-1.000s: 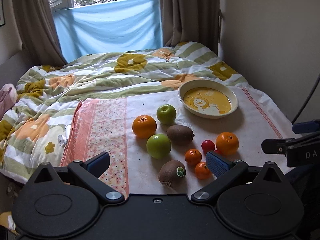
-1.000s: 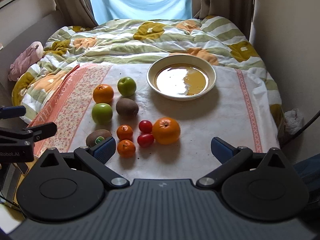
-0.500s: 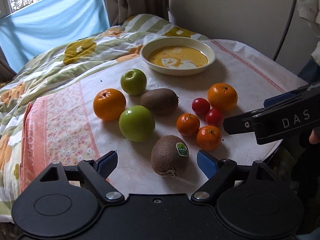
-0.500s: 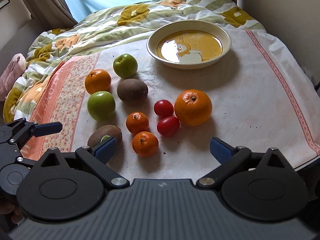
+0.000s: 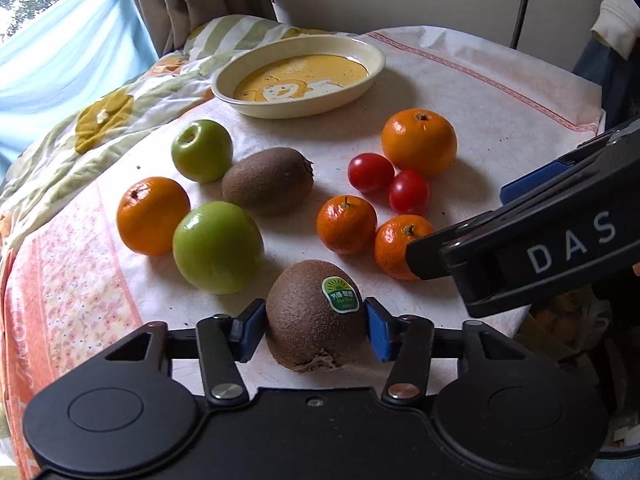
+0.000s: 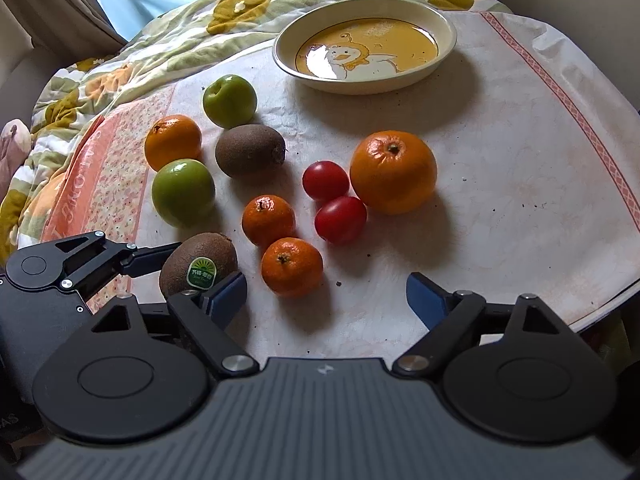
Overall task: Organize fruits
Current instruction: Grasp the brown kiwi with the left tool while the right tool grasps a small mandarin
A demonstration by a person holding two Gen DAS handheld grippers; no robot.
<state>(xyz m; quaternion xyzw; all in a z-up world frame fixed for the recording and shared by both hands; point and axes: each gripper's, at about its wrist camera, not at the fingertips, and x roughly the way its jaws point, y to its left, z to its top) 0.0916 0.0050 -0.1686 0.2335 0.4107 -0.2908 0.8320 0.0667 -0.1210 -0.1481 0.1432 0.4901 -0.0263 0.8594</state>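
Fruit lies on a white cloth: two green apples [image 5: 217,246], two big oranges [image 5: 419,142], two mandarins [image 5: 346,224], two cherry tomatoes [image 5: 370,172] and two kiwis. A cream duck plate [image 5: 298,76] stands behind them, empty. My left gripper [image 5: 316,326] has its blue pads against both sides of the stickered kiwi [image 5: 316,314], which rests on the cloth; it also shows in the right wrist view [image 6: 198,266]. My right gripper [image 6: 326,300] is open and empty just in front of the near mandarin [image 6: 291,266].
A green, yellow and white quilt [image 6: 160,36] lies behind and left of the cloth, with a pink patterned strip [image 5: 68,280] on the left. The cloth's front edge [image 6: 600,308] drops off at the right. A wall and curtains [image 5: 192,0] stand behind.
Both grippers have moved forward and down toward the fruit. My left gripper's jaws have closed from wide open onto the stickered kiwi. My right gripper stays open.
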